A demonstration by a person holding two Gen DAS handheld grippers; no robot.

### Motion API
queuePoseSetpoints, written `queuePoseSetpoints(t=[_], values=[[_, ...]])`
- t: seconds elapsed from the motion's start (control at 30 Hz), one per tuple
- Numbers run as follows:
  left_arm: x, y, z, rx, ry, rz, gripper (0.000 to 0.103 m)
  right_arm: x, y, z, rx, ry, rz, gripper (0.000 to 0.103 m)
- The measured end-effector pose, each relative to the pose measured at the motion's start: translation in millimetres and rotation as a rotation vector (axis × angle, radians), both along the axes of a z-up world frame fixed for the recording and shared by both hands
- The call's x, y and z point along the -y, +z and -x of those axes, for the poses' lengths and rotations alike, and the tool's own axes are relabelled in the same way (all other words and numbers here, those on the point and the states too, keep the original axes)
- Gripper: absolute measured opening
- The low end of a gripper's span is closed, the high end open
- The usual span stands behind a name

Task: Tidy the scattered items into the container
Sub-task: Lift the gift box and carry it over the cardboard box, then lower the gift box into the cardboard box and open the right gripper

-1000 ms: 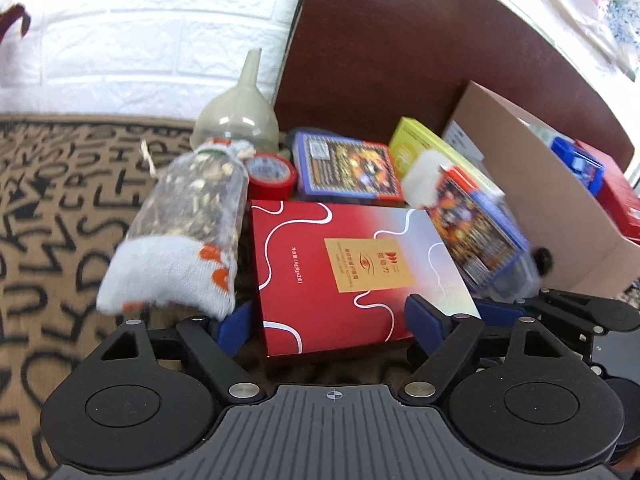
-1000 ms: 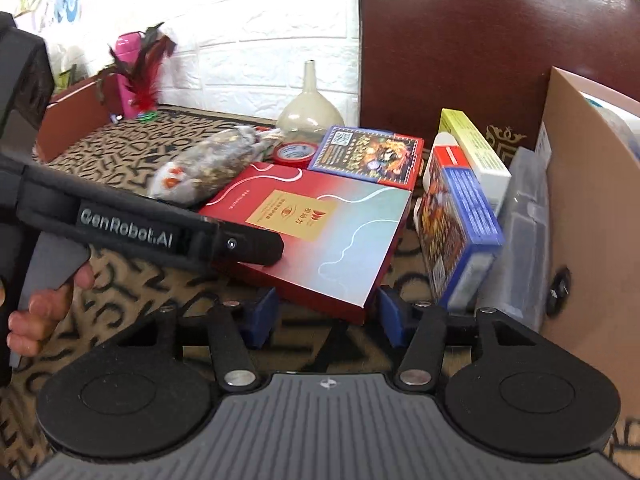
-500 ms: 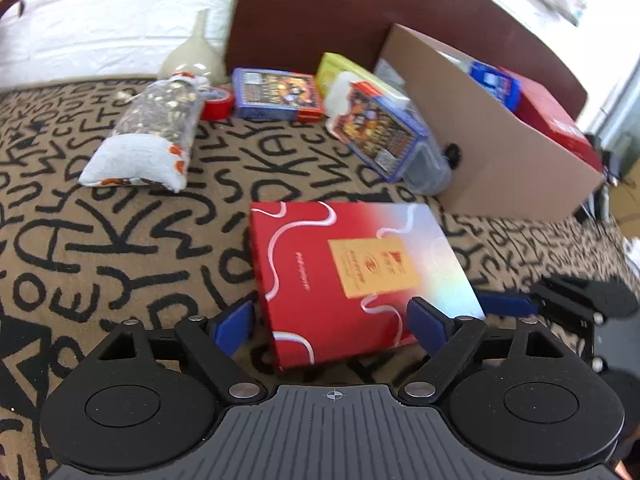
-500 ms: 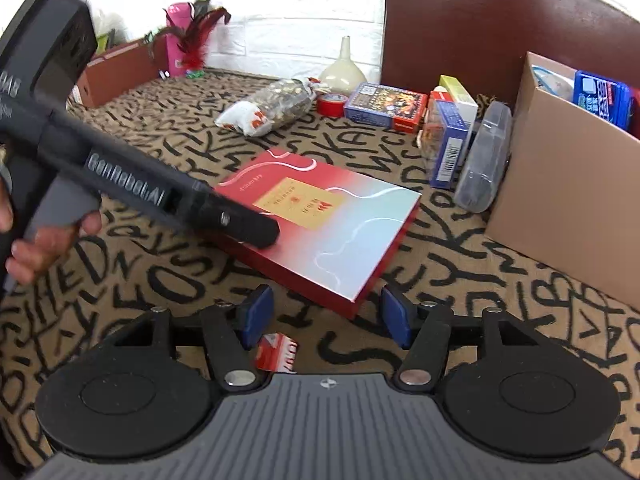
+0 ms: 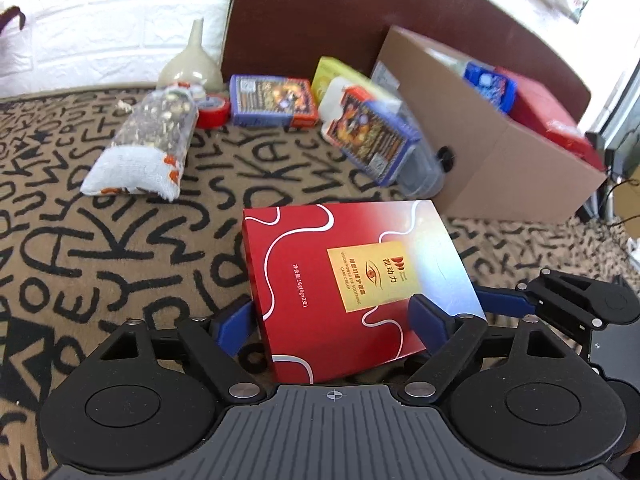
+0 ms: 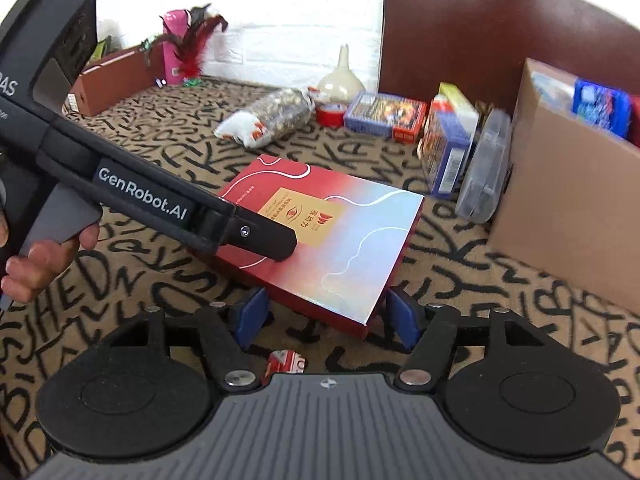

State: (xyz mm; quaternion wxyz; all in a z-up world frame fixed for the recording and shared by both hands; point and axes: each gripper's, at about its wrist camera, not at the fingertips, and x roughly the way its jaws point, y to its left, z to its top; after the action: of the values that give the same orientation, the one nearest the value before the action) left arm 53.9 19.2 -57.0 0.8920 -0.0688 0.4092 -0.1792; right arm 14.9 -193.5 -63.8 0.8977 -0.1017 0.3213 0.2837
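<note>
On patterned cloth [image 5: 120,240], glossy flat box [image 5: 352,280]

The red box [image 5: 352,280], a second ago beside the tape roll [image 5: 213,109], now lies well clear of it; right gripper [image 6: 326,316] jaws have just widened.

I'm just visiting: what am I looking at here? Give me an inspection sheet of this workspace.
Surface: tan cloth with black lettering.
Job's things: red box, short of the cardboard carton, which already holds items.
Clutter: grain bag, tape roll, funnel, card boxes, clear case.
Grippers: left gripper straddles the box, jaws just closing, grip unclear; right gripper open, just widening, box corner between.
Cables: dark cables beyond the carton.
Surroundings: white brick wall, brown headboard.
</note>
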Motion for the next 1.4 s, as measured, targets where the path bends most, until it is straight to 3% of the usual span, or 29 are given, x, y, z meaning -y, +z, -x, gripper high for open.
queuePoseSetpoints(t=[0.23,0.43,0.6,0.77,0.93,1.27,1.4], values=[[18,41,12,0.112,-0.016,0.013,0.085,19,37,16,0.109,-0.034,-0.022,0.07],[48,91,-5,0.22,-0.052,0.047,0.087,41,78,15,0.256,-0.071,-0.006,0.07],[93,134,-28,0.315,-0.099,0.051,0.086,67,115,-9,0.367,-0.141,0.006,0.07],[130,163,-73,0.367,-0.139,0.044,0.089,101,147,-52,0.415,-0.203,0.013,0.071],[154,165,-126,0.347,-0.15,0.072,0.089,127,156,-100,0.416,-0.222,0.073,0.073],[183,133,-210,0.26,-0.126,0.051,0.088,144,125,-185,0.315,-0.253,0.076,0.073],[183,121,-230,0.218,-0.135,0.033,0.092,144,114,-211,0.238,-0.278,0.074,0.073]])
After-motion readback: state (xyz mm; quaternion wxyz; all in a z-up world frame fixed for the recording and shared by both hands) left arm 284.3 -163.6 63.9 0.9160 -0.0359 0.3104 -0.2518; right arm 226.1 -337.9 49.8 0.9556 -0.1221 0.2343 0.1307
